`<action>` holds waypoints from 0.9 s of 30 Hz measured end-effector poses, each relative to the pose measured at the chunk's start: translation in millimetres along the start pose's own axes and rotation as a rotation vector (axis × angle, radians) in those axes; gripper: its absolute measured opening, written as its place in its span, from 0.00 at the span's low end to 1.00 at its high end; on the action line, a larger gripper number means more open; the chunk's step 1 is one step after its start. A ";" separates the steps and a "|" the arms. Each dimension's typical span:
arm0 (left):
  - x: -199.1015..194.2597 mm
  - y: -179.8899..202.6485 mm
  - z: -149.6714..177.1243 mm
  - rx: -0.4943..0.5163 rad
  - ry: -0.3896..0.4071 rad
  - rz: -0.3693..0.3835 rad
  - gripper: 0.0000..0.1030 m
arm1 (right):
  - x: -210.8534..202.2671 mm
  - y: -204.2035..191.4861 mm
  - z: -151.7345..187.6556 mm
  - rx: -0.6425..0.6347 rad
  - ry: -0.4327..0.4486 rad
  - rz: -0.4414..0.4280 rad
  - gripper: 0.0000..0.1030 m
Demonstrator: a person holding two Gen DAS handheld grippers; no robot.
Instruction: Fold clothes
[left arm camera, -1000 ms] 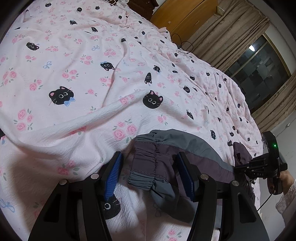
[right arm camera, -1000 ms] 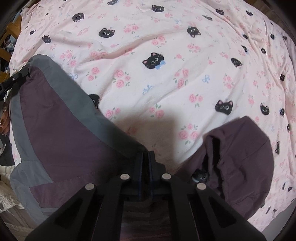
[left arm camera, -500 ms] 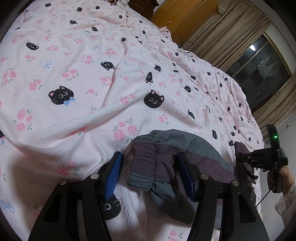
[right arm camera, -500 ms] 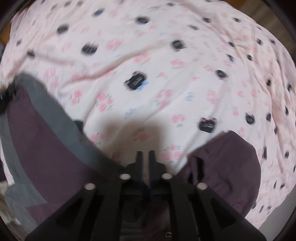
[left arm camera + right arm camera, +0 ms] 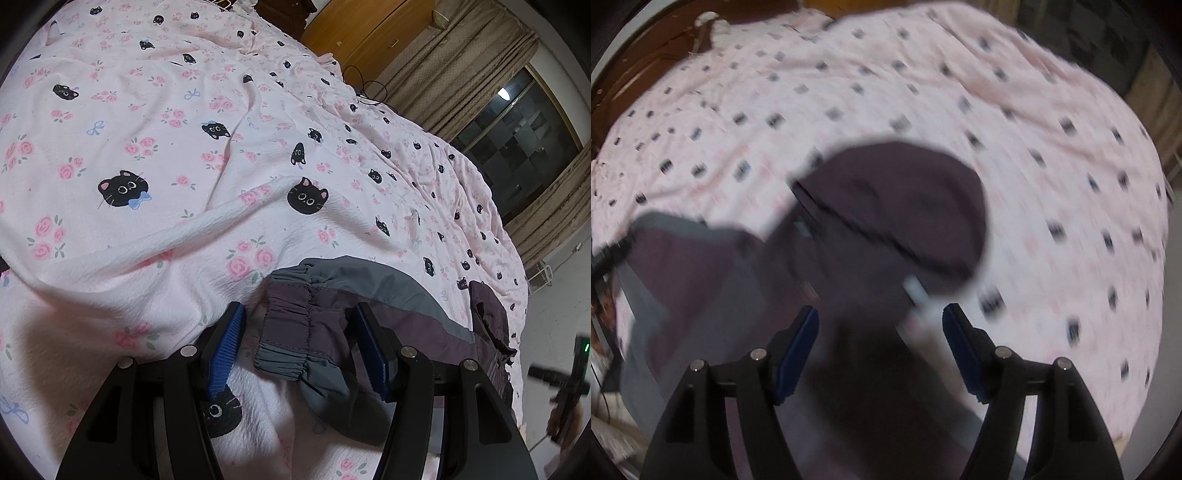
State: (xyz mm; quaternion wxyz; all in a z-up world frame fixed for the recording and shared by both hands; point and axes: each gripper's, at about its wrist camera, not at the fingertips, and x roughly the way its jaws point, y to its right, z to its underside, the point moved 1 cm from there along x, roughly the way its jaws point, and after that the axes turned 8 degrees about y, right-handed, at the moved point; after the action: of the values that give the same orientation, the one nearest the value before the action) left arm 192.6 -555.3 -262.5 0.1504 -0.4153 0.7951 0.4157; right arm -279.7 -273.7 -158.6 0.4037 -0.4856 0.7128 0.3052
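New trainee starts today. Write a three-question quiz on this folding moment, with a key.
1. True or false: the left gripper is shut on the cuff.
2. The right gripper is: A) open over the jacket; B) shut on the hood; C) out of view.
3. Fill in: the jacket lies on a pink sheet printed with black ____ faces.

Key: 1 false, its jaws stand open around the elastic cuff. 2 A, the blue pads are wide apart, though the view is blurred. 3 cat.
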 end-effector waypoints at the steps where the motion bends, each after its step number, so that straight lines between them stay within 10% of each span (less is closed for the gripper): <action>1: 0.2 0.4 0.2 0.001 0.001 -0.002 0.54 | 2.4 8.3 12.0 -0.011 -0.023 0.006 0.69; 19: 9.4 12.3 6.0 0.101 0.000 -0.075 0.60 | 63.7 83.7 45.3 0.122 -0.233 -0.451 0.67; 23: 10.7 15.4 7.4 0.123 0.000 -0.089 0.61 | 70.7 90.5 50.7 0.164 -0.235 -0.535 0.25; 27: 10.4 16.2 7.9 0.130 -0.001 -0.091 0.62 | 69.7 95.9 57.9 0.191 -0.229 -0.579 0.13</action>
State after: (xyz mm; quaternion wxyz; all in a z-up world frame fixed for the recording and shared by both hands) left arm 172.6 -549.7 -264.7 0.1959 -0.4401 0.8006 0.3563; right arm -367.7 -224.1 -243.5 0.5950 -0.5907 0.5205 0.1618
